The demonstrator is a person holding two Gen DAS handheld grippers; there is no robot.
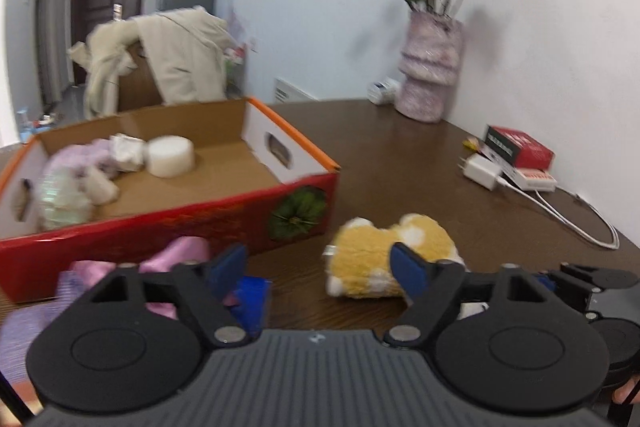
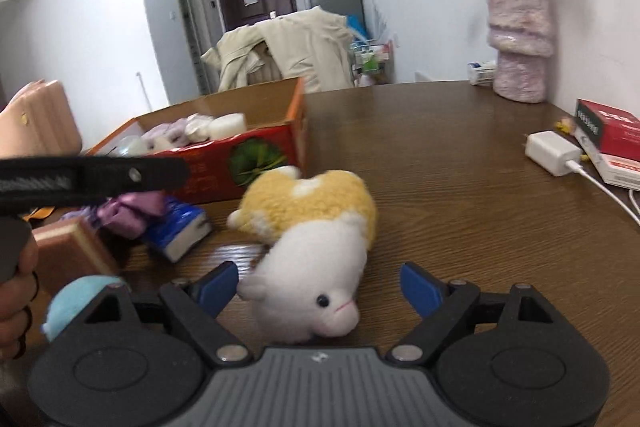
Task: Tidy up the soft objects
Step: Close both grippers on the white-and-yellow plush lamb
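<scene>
Table is bearing everything: far left, the red cardboard box is already holding a few pale soft things, while the yellow-and-white plush is lying near centre, just right of the box. Both grippers are standing open and empty: the right gripper is straddling the plush's white head without pressing, the left gripper is hovering beside its yellow back. Closing on the rounded snout alone could be letting the plush slip out during the lift.
</scene>
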